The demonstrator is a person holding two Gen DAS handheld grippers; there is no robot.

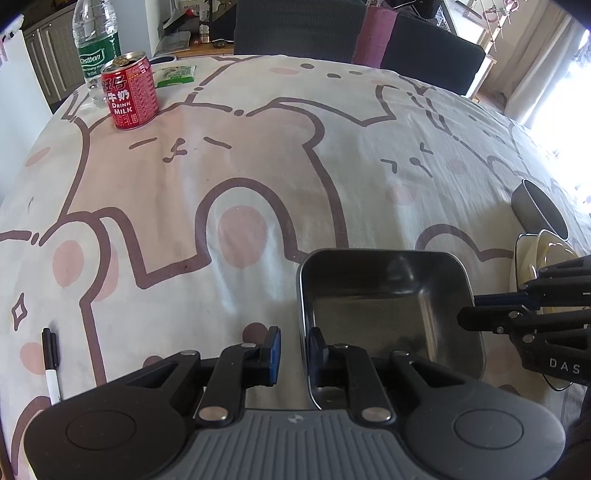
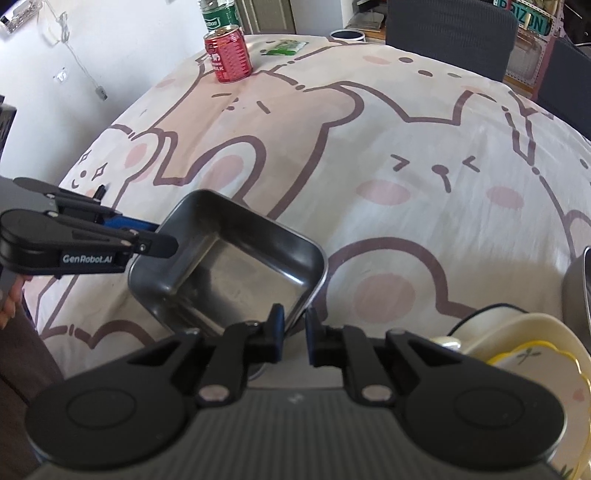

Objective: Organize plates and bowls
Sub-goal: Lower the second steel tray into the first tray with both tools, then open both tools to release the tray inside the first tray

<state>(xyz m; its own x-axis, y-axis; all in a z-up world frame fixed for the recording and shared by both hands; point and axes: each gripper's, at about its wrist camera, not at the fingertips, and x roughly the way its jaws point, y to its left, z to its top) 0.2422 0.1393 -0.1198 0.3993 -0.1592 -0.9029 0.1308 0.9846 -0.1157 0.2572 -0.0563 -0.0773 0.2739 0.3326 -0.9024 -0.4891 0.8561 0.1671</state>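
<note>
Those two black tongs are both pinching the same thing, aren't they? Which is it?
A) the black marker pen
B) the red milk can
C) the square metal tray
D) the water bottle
C: the left tongs clamp one wall of the square metal tray, and the right tongs pinch its rim at another side; the red milk can stands untouched far across the table.

A cartoon-bear tablecloth point(image 1: 258, 166) covers the table; dark chairs point(image 1: 295, 26) stand behind, and bright curtained windows point(image 1: 546, 74) at right.
</note>
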